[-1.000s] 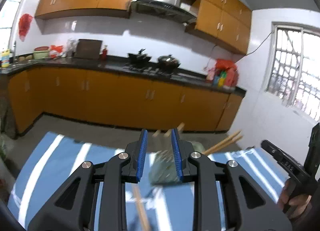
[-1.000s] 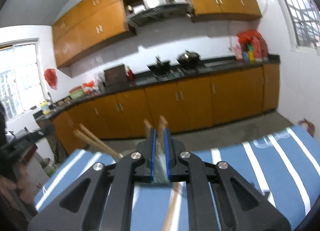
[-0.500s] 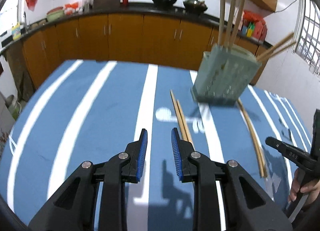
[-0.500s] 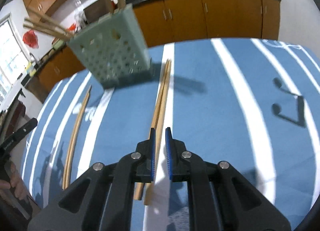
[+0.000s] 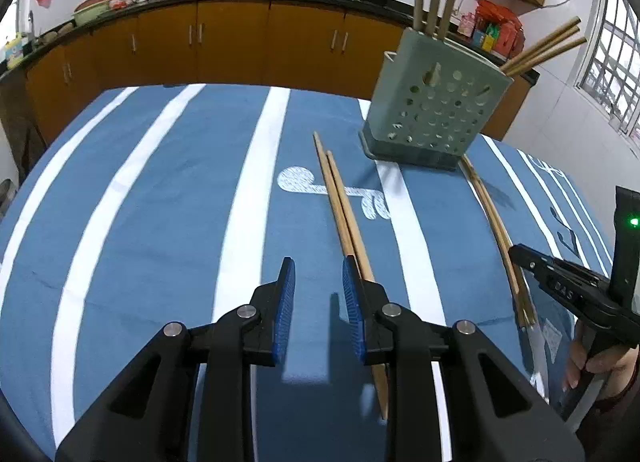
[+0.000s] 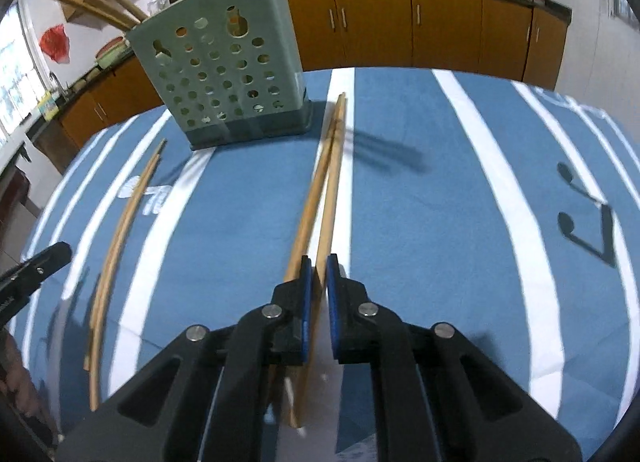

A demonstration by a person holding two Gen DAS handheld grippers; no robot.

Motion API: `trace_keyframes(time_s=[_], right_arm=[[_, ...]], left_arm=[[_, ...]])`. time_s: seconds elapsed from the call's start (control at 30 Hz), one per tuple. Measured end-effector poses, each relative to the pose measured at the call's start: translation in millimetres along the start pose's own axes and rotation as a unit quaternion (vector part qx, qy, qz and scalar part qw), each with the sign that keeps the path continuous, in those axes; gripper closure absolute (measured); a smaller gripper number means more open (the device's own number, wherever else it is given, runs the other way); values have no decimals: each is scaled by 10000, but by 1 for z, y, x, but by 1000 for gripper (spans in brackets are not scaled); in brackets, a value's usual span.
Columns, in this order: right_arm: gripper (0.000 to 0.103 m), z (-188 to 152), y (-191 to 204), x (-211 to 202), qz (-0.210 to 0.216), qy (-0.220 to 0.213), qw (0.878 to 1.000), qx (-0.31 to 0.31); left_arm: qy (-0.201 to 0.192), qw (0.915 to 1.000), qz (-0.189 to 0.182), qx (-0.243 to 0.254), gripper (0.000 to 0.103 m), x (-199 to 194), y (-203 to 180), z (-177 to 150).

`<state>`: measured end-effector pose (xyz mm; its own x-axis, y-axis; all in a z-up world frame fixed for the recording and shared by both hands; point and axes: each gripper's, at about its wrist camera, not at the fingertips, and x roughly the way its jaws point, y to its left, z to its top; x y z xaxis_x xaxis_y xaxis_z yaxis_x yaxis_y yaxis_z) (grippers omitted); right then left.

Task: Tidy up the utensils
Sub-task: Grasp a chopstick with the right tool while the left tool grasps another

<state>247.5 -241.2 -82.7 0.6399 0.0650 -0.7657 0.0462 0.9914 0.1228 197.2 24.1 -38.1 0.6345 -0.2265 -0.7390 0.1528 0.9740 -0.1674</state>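
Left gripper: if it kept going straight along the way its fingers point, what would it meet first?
Most likely the bare blue striped tablecloth between its open fingers. The left gripper points steeply down at it; the nearest chopstick pair lies just beside the right-hand finger, though depth is uncertain.

Blue tablecloth [image 5: 168,190] with white stripes and dark music notes (a white one too). Pale green holder [image 6: 224,66] dotted with round holes, on a darker base. Light brown chopsticks [image 6: 320,190]. Black grippers with blue pads [image 5: 285,302]. Orange-brown cupboards [image 5: 232,42], black countertop.
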Motion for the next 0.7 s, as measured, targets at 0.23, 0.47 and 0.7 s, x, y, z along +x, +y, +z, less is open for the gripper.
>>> trace_keyframes(time_s=[0.23, 0.47, 0.7], right_arm=[[96, 2, -31, -2, -311, -93, 9980, 536], [96, 1, -32, -3, -350, -119, 9982, 482], [96, 1, -31, -3, -347, -131, 9983, 452]], left_arm=[[113, 9996, -250, 87, 78, 5, -8, -8], [253, 9989, -274, 284, 78, 11, -19, -15], [378, 9983, 48, 446, 83, 19, -23, -21]])
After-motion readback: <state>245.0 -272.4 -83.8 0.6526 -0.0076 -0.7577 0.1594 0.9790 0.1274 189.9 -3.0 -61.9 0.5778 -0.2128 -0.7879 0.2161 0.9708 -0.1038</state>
